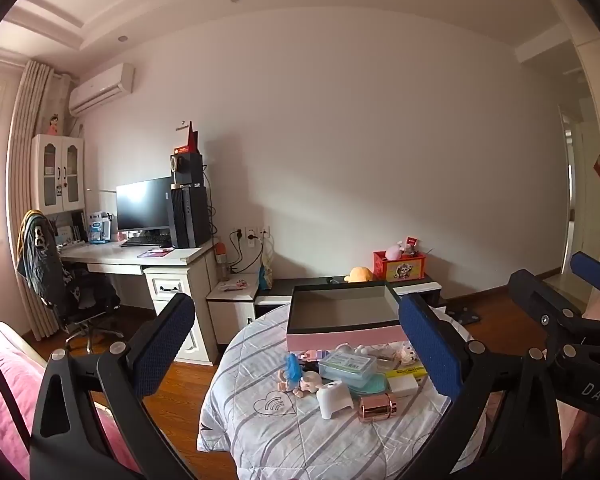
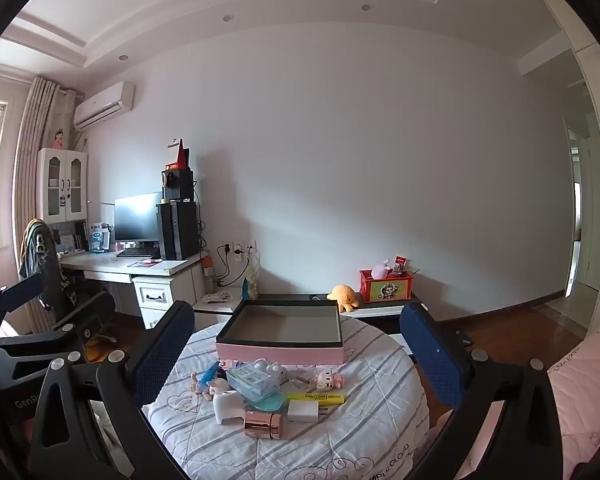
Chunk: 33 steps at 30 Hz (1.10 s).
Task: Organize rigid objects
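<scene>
Your pink box [image 2: 280,350] sits open and empty at the surface's [image 2: 372,432] far edge, small items [image 2: 260,396] piled just before it. Fingers on your left gripper [image 1: 300,344] and right gripper [image 2: 296,348] stand wide apart, holding nothing.

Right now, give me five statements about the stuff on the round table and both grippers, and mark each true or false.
1. The pink box has nothing in it. True.
2. The left gripper is clamped on the yellow highlighter. False: its jaws stand wide open with nothing held, and the highlighter lies on the quilt.
3. The rose-gold cylinder lies on its side near the table's front edge. True.
4. The white charger block sits inside the pink box. False: it lies on the quilt in front of the box, beside the highlighter.
5. The right gripper is shut. False: its jaws are wide open and empty.
</scene>
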Each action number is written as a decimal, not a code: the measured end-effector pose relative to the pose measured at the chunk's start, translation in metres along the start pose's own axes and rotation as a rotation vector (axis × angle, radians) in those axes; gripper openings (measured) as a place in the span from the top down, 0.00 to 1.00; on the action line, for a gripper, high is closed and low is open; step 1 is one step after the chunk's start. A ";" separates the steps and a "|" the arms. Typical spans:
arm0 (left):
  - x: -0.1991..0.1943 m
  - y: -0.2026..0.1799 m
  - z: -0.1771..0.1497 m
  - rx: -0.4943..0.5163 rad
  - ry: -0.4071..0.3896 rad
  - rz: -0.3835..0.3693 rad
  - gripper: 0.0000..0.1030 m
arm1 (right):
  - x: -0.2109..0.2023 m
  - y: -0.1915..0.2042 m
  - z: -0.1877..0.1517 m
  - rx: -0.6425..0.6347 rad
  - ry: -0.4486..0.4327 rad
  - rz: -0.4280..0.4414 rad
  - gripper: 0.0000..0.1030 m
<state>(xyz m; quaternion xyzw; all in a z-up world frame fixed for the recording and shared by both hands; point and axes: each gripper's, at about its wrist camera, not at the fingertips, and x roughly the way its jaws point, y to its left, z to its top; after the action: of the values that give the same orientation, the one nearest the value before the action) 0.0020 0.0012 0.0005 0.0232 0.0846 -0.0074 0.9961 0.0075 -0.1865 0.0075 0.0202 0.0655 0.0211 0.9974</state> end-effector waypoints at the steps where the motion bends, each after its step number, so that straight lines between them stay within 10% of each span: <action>1: 0.001 0.001 0.000 -0.004 0.002 0.002 0.00 | 0.000 -0.001 0.000 0.012 0.005 -0.001 0.00; 33: -0.002 -0.002 -0.005 0.002 -0.010 -0.008 0.00 | 0.000 0.000 0.000 0.005 -0.003 -0.010 0.00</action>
<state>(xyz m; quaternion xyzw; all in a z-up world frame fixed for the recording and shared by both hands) -0.0004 -0.0009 -0.0039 0.0239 0.0795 -0.0117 0.9965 0.0072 -0.1862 0.0078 0.0222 0.0642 0.0160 0.9976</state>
